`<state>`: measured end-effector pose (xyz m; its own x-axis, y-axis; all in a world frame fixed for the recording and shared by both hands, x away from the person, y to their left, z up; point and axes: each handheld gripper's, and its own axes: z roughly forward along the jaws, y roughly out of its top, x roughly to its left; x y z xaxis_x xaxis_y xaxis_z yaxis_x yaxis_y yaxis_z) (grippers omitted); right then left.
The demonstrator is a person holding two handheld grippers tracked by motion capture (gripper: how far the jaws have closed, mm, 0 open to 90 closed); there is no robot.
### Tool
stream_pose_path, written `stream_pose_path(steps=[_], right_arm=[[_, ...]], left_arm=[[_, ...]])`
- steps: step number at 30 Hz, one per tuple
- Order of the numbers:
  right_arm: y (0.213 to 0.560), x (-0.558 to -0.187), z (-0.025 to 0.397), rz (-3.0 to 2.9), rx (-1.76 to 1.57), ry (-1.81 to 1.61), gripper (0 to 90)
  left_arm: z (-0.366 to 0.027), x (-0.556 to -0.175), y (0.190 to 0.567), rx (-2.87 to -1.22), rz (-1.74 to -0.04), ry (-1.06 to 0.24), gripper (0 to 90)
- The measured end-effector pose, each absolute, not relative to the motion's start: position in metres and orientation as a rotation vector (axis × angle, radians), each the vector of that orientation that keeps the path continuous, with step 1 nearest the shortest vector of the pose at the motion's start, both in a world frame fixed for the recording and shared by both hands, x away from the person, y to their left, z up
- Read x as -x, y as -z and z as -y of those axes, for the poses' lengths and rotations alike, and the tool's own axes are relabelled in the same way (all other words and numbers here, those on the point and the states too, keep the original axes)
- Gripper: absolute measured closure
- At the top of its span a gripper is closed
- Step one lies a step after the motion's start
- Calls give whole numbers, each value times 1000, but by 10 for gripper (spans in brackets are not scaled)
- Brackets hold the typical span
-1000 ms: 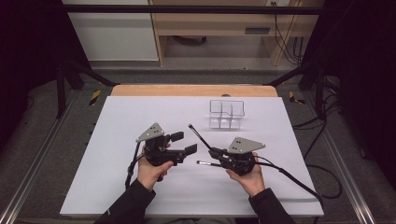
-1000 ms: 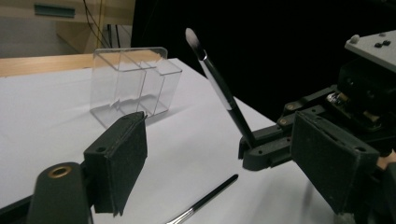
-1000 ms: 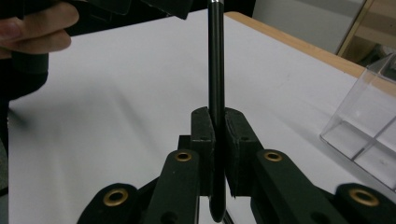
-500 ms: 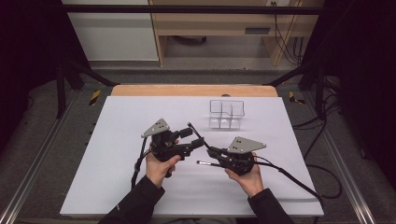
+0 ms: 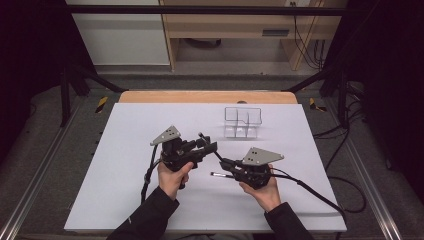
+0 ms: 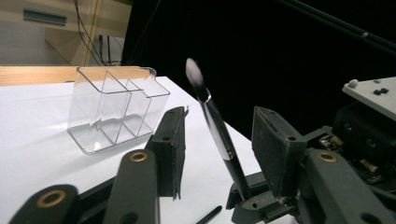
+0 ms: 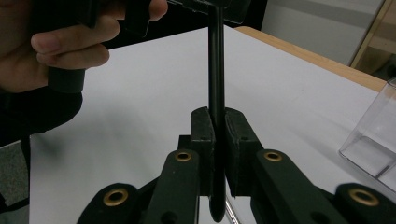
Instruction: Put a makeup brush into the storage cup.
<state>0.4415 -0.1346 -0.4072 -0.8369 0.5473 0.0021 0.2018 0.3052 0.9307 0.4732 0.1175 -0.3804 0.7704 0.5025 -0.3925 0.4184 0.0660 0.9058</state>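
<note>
My right gripper (image 5: 225, 162) (image 7: 218, 116) is shut on the black handle of a makeup brush (image 5: 201, 135) (image 7: 215, 70). The brush slants up and away to the left, and its pale bristle tip (image 6: 192, 70) points upward. My left gripper (image 5: 212, 146) (image 6: 220, 140) is open, one jaw on each side of the brush handle (image 6: 212, 116), with a gap left on both sides. A clear plastic organizer (image 5: 243, 121) (image 6: 112, 107) (image 7: 373, 140) with several compartments stands upright beyond both grippers.
A second thin dark brush (image 5: 218, 175) lies flat on the white table cover (image 5: 125, 150) just below the grippers. The wooden table edge (image 5: 200, 96) runs along the far side. Cables (image 5: 310, 187) trail from the right gripper toward the right.
My left gripper has risen and moved right, and its open jaws now straddle the brush. The right gripper has kept still with the brush in it.
</note>
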Motion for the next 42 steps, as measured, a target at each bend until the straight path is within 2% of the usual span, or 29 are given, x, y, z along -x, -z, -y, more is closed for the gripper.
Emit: stream_pose_path(steps=[13,31,32,37,40,42], right_arm=[[409,-441,133,-2268,-670,-1546,833],[412,-442,130,-2290,-671,-1521,799],[412,-442,130,-2290,-675,-1522,775],[410,-443,131,-2242,-706,-1501,518],[408,-443,133,-2222,-716,-1503,453],[407,-443,133,-2220,-717,-1500,452]], left_arm=[[-120,-470,381,-1541,-762,-81,758],[-114,-459,378,-1544,-714,-60,835],[-113,-458,378,-1550,-711,-71,836],[-111,-456,377,-1582,-715,-118,836],[-109,-454,377,-1602,-723,-144,836],[-106,-453,377,-1611,-723,-149,836]])
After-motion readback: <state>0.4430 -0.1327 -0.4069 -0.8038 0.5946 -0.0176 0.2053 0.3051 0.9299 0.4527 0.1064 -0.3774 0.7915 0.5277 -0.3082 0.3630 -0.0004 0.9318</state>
